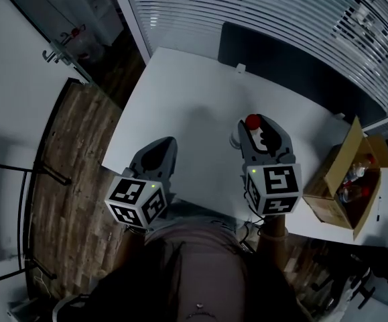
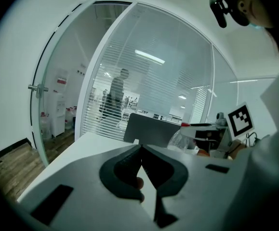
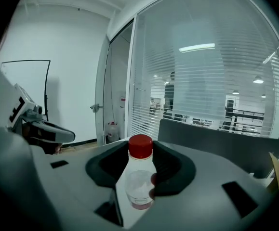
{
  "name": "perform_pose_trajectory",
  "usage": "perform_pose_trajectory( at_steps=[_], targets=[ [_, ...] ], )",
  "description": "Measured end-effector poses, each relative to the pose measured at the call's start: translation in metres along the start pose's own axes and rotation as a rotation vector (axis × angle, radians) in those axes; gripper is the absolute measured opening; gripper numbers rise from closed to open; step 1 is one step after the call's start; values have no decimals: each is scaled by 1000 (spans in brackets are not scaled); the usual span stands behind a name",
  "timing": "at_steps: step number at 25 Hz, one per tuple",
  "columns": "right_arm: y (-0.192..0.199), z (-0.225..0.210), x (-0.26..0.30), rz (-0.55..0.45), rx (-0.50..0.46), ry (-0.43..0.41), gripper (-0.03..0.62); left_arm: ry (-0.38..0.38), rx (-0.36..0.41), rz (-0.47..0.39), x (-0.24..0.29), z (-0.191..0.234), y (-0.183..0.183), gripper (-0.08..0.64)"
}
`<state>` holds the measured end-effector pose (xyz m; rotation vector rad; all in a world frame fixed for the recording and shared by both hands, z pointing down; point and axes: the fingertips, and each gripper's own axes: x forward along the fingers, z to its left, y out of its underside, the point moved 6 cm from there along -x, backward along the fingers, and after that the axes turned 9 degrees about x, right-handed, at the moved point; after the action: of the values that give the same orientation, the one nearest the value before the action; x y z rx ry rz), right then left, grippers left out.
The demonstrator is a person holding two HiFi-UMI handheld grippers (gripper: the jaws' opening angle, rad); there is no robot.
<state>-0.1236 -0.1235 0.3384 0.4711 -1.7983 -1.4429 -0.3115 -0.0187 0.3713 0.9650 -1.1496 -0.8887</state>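
Note:
A clear plastic bottle with a red cap (image 3: 139, 182) stands upright between the jaws of my right gripper (image 3: 140, 147), which is shut on it. In the head view the red cap (image 1: 252, 121) shows at the tip of the right gripper (image 1: 256, 126), over the middle of the white table (image 1: 194, 99). My left gripper (image 1: 169, 143) hovers near the table's front left edge. Its jaws meet at the tips, and the left gripper (image 2: 140, 147) is shut with nothing in it. The two grippers are side by side and apart.
An open cardboard box (image 1: 330, 180) holding several bottles sits at the table's right end. A dark chair back (image 1: 281, 52) stands behind the far edge. Glass walls with blinds (image 1: 261, 5) surround the room, with wooden floor (image 1: 73, 159) to the left. A person (image 2: 116, 96) stands beyond the glass.

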Motion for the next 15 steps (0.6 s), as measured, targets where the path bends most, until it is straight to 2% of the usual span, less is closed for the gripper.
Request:
perform_pose_trajectory(
  at_steps=[8,15],
  targets=[
    [24,-4,18,18,33,-8,170,-6,1,12,3,4,1,9],
    [47,-8,27,56,13,11,170,-12,11,28,5,3,5,9]
  ],
)
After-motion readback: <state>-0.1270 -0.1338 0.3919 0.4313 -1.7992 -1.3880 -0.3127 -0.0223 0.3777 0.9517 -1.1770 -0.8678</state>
